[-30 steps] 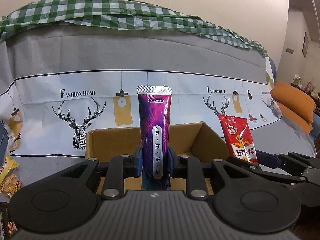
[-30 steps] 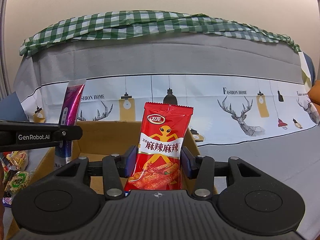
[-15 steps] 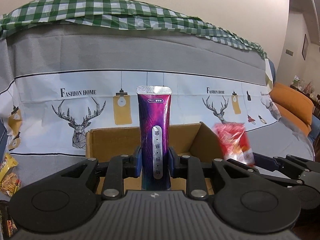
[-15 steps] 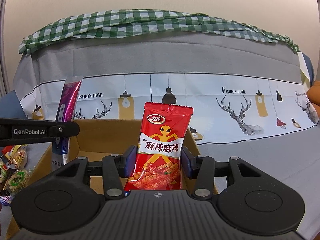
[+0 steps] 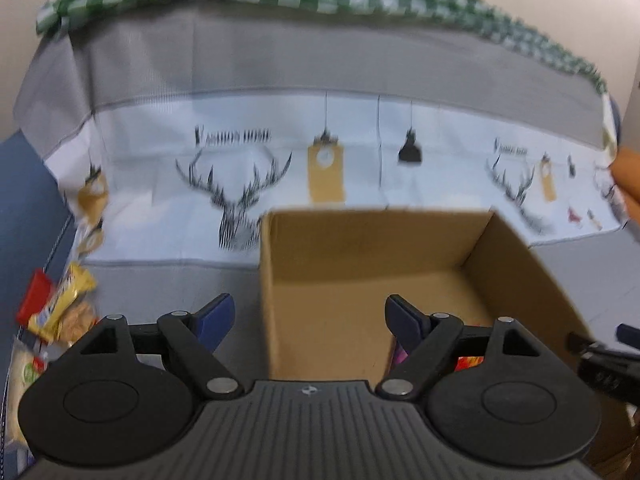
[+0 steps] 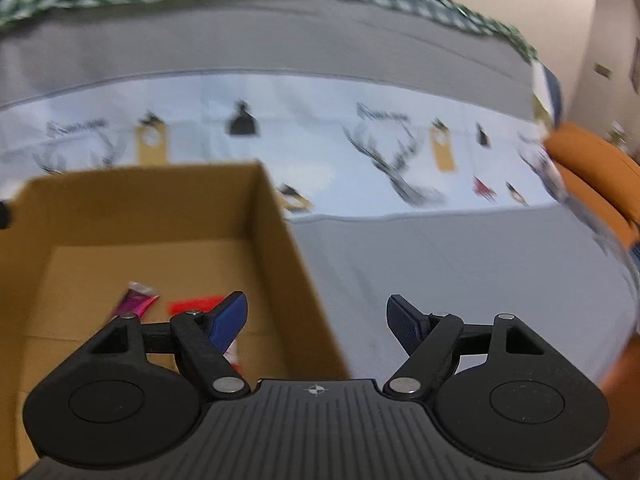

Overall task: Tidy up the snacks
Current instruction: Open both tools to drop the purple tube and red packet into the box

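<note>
both grippers, left gripper (image 5: 306,316) and right gripper (image 6: 316,316), hang released and empty; purple packet (image 6: 136,304) and red packet (image 6: 196,305) lie in the cardboard box (image 6: 276,216), sorted.

You see a matt brown cardboard box (image 5: 360,248), a glossy foil-like purple packet (image 6: 136,302) inside it, shiny plastic snack wrappers (image 5: 60,312), and soft printed cloth (image 5: 360,152) behind, with matt black ribbed plastic on your left gripper (image 5: 308,314).

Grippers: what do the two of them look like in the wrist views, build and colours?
Both match. The left gripper and right gripper have matte black linkage arms with silver pivot pins, two round black discs, a ribbed dark-grey base bearing a small crosshair mark, and blue finger pads. No cables or sleeves visible.
</note>
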The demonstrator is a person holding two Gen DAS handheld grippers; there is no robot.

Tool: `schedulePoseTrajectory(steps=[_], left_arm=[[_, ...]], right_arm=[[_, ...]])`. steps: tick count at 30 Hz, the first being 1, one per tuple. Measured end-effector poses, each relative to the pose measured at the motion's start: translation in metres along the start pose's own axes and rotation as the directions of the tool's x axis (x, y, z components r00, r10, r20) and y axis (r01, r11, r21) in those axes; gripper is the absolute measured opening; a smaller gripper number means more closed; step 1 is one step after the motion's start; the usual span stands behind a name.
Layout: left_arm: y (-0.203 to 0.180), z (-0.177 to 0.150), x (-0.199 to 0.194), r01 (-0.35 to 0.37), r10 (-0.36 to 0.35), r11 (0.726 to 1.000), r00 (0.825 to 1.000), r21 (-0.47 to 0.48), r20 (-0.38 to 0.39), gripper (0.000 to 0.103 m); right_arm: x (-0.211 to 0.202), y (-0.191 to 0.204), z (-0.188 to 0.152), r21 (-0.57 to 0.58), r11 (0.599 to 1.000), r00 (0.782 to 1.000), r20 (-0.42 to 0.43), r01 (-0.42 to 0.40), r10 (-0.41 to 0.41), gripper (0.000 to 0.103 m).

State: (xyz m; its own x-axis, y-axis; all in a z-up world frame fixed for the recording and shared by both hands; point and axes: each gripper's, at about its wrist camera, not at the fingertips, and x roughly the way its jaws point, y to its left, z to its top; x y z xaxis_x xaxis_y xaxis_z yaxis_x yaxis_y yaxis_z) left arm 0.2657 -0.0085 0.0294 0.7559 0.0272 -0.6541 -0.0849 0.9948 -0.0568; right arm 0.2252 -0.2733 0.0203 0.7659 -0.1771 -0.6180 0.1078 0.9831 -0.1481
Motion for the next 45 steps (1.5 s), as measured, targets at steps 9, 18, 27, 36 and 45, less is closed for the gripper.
schedulePoseTrajectory(steps=[9, 18, 27, 36, 45], left_arm=[[-0.012, -0.016, 0.019, 0.093, -0.091, 0.996, 0.991, 0.017, -0.094, 0.086], [-0.025, -0.021, 0.022, 0.098, -0.092, 0.993, 0.992, 0.067, -0.081, 0.087], [-0.028, -0.016, 0.005, 0.062, -0.066, 0.994, 0.997, 0.087, 0.042, 0.087], [-0.05, -0.039, -0.045, 0.089, -0.176, 0.954, 0.939, 0.286, 0.296, 0.086], [-0.033, -0.062, -0.095, 0.148, -0.279, 0.896, 0.922, 0.42, 0.27, 0.083]], right_arm=[[0.015, -0.03, -0.009, 0.073, 0.996, 0.996, -0.077, 0.053, -0.047, 0.065], [0.011, -0.04, -0.008, 0.085, 0.995, 0.996, -0.078, 0.051, -0.044, 0.065], [-0.005, -0.044, -0.003, 0.12, 0.993, 1.0, 0.002, 0.01, -0.011, 0.067], [-0.034, -0.029, 0.0, 0.035, 0.996, 0.988, 0.134, -0.088, 0.082, 0.068], [-0.061, -0.018, -0.004, 0.036, 0.987, 0.962, 0.229, -0.159, 0.146, 0.068]])
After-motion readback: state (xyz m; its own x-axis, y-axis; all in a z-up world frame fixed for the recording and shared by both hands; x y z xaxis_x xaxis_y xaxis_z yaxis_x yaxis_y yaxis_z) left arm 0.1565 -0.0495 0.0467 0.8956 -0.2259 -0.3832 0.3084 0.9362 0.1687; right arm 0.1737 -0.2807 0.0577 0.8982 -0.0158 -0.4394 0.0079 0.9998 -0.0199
